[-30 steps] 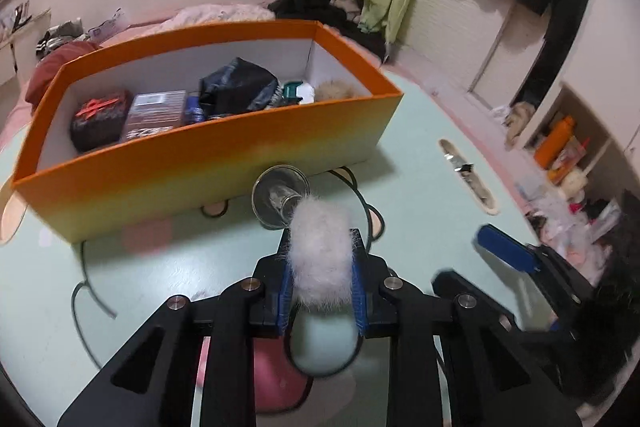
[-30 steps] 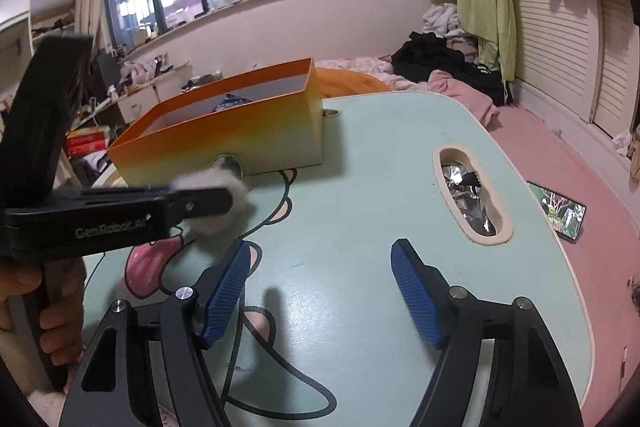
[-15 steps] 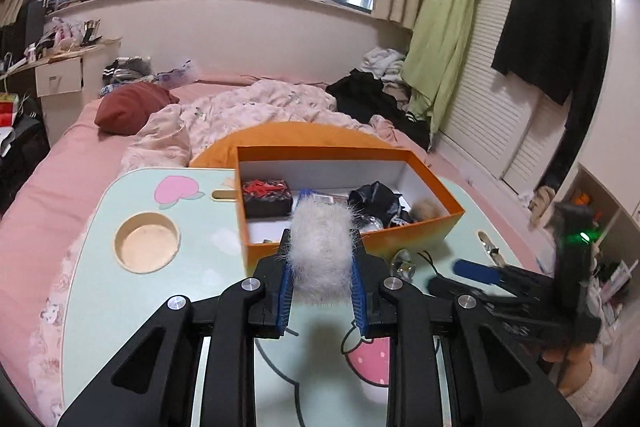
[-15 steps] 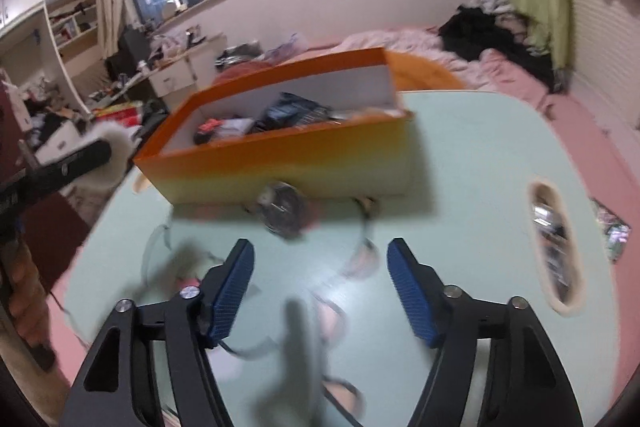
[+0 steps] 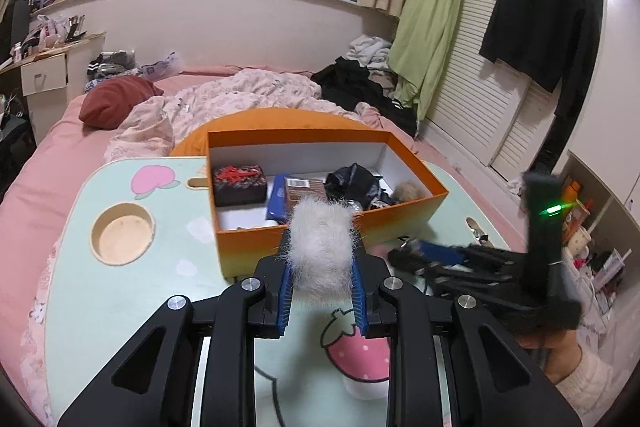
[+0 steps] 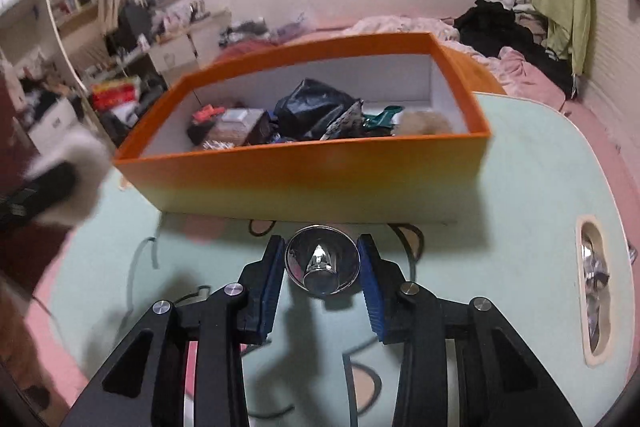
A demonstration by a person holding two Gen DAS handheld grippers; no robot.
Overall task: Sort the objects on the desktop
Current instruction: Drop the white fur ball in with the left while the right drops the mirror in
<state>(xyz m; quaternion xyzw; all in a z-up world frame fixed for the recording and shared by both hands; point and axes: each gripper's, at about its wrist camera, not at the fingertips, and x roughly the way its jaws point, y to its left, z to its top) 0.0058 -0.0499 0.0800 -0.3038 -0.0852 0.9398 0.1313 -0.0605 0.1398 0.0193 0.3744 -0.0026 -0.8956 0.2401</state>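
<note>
Change: a second ago the left gripper [image 5: 322, 287] hung low just before the box [image 5: 404, 223] wall; now it looks over the rim into the box. The right gripper [image 6: 322, 275] has come up to the cup [image 6: 322, 261], and its jaws have just been closing with the cup between them.
Left gripper: narrow, clamped on a white pompom [image 5: 321, 251], which bulges out above the blue pads.
Right gripper: jaws narrow, one blue pad at each side of the cup's rim; pads at or just off the rim, contact not clear.
Cup: shiny metal, lying on its side on the table [image 6: 520, 227], mouth toward the camera, just in front of the box's near wall.
Box: orange, open, on the green table; inside are a black bag [image 6: 316, 107], a dark block with red on top [image 5: 239, 185], a brown carton [image 5: 304, 189] and a tan pompom [image 6: 426, 123].
Other view: the right gripper shows at the right of the left camera, blurred, a green light on its handle.
</note>
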